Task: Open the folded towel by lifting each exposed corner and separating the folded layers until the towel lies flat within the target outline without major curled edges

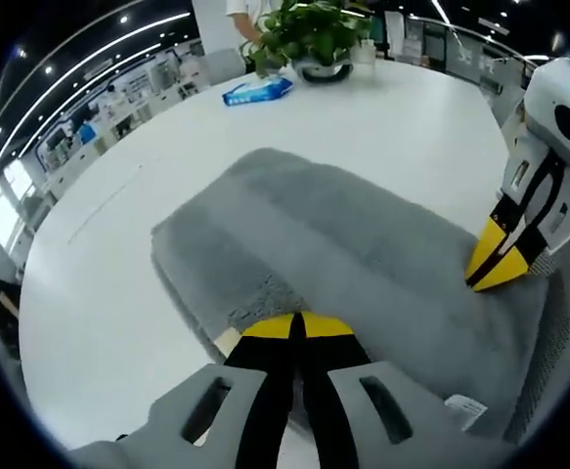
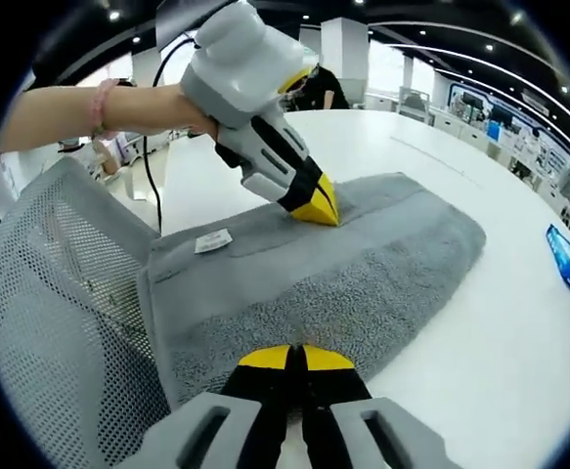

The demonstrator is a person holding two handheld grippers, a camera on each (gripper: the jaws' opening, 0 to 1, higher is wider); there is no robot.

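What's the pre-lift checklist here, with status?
1. Left gripper shut on the towel edge: ok.
2. Right gripper shut on the towel's near edge: ok.
3. Each grip holds only the top layer: cannot tell.
4. Towel still folded, thick stacked edge showing: ok.
5. Table beyond the towel bare; wipes packet and plant pot far off: ok.
6. Target outline visible: cannot tell.

open-plan office | ceiling strip lights [image 1: 99,44] | desk rows [image 2: 519,137] | mesh chair [image 2: 50,293]
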